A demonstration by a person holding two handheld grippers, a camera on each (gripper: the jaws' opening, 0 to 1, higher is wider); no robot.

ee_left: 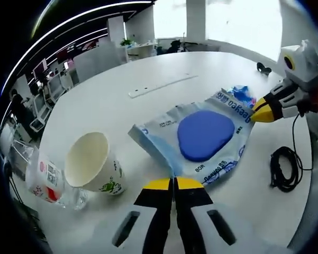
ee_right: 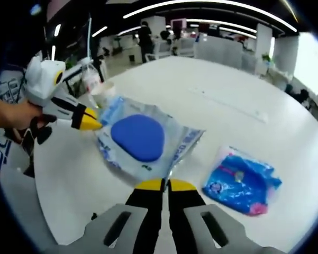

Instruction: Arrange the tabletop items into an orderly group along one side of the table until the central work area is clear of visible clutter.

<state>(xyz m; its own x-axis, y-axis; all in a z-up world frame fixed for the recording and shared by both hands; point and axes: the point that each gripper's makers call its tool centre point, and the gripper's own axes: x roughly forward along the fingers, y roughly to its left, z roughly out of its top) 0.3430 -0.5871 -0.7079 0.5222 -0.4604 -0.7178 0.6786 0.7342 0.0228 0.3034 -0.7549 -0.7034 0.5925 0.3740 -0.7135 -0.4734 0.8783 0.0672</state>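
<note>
A light-blue wipes packet (ee_left: 206,135) with a dark blue oval lid lies on the white table (ee_left: 95,106). My left gripper (ee_left: 173,183) is shut, its yellow tips pinching the packet's near edge. From the right, my right gripper (ee_left: 260,112) pinches the opposite edge. In the right gripper view the packet (ee_right: 140,138) lies ahead, with the right gripper (ee_right: 165,184) shut on its near corner and the left gripper (ee_right: 91,124) shut on its far-left edge. A smaller bright-blue packet (ee_right: 241,182) lies to the right, also visible beyond the wipes (ee_left: 243,95).
A paper cup (ee_left: 92,168) lies on its side beside a plastic bottle (ee_left: 46,182) near the table's edge. A black cable (ee_left: 285,169) coils at the right. A white strip (ee_left: 161,85) and a small black object (ee_left: 263,67) lie farther off. A hand (ee_right: 10,114) holds the left gripper.
</note>
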